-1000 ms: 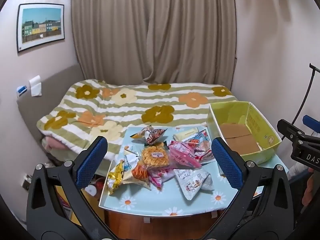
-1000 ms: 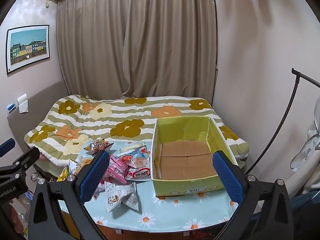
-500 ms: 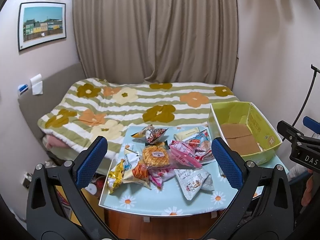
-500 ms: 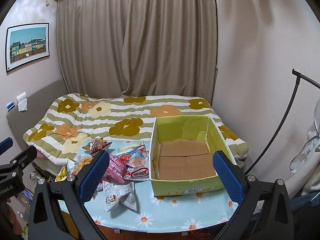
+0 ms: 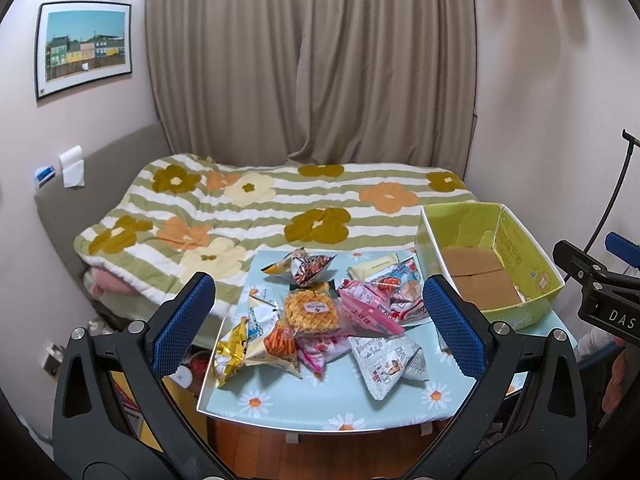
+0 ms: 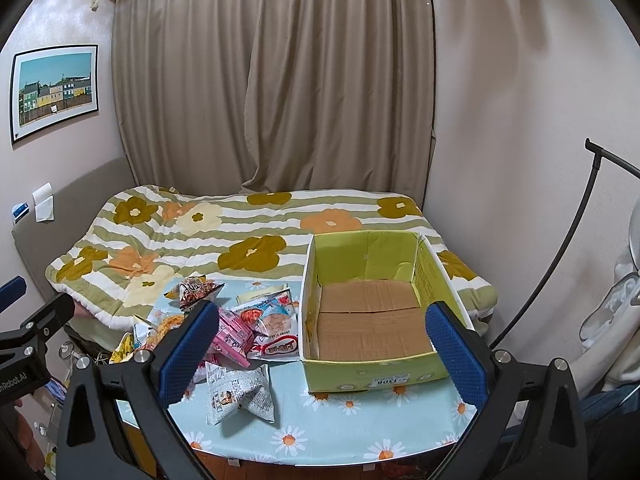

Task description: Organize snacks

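- Left wrist view: the bed (image 5: 248, 216) with its flowery quilt fills the back of the room, same as a second ago, nothing's budged there.
- Next down, the desk (image 5: 320, 404) with the daisy cloth sits right against it and carries everything that matters.
- Green cardboard box (image 6: 372, 320) is on the desk's right end, totally empty, so sorting hasn't started imo.
- Snack pile (image 5: 320, 312) is heaped just left of the box, every packet where it was. The white triangular packet (image 6: 240, 394) lies nearest, a bit apart from the heap.
- Left claw (image 5: 316, 320) is spread wide with nothing in it, hovering over the pile; view only crept in slightly.
- Right claw (image 6: 320, 348) is also wide apart and empty, lined up with the box, barely drifted. Looks like pre-grab positioning.
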The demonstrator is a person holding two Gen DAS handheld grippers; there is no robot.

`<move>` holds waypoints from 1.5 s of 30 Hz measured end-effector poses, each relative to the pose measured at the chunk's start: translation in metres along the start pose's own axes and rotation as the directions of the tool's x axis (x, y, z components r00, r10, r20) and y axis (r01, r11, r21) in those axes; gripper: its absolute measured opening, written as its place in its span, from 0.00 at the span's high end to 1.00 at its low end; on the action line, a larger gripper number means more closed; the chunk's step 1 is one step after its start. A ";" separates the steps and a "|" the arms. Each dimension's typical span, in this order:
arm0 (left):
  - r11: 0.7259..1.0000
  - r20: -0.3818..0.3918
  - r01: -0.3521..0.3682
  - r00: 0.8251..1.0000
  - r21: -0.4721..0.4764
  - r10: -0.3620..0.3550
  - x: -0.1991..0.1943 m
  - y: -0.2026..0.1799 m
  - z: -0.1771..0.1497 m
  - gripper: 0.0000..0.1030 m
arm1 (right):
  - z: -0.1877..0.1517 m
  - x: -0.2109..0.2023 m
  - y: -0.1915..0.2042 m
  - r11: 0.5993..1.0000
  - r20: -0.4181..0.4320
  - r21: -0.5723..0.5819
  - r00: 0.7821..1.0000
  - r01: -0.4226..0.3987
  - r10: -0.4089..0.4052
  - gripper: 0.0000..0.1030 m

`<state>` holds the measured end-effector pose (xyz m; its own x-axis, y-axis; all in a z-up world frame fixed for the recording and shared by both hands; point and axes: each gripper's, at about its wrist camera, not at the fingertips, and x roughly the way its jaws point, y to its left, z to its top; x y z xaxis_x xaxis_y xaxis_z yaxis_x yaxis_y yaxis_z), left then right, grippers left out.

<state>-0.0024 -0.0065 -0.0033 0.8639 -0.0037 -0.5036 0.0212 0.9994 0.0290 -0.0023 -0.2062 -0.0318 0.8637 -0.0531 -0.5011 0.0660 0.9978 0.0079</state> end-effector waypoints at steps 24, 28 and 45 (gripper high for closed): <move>1.000 -0.003 -0.003 1.000 -0.001 0.003 0.000 0.001 -0.002 0.00 | -0.002 -0.001 0.004 1.000 -0.004 -0.001 1.000 0.002 -0.002 0.00; 1.000 -0.004 -0.002 1.000 -0.001 0.002 0.000 0.002 -0.001 0.00 | -0.001 -0.001 0.003 1.000 -0.004 -0.003 1.000 0.002 -0.002 0.00; 1.000 -0.014 -0.005 1.000 -0.013 0.005 -0.004 0.003 -0.008 0.00 | -0.004 -0.002 0.004 1.000 -0.009 -0.005 1.000 -0.011 0.011 0.00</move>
<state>-0.0100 -0.0033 -0.0079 0.8570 0.0015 -0.5153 0.0106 0.9997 0.0205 -0.0054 -0.2018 -0.0341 0.8599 -0.0417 -0.5088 0.0538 0.9985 0.0092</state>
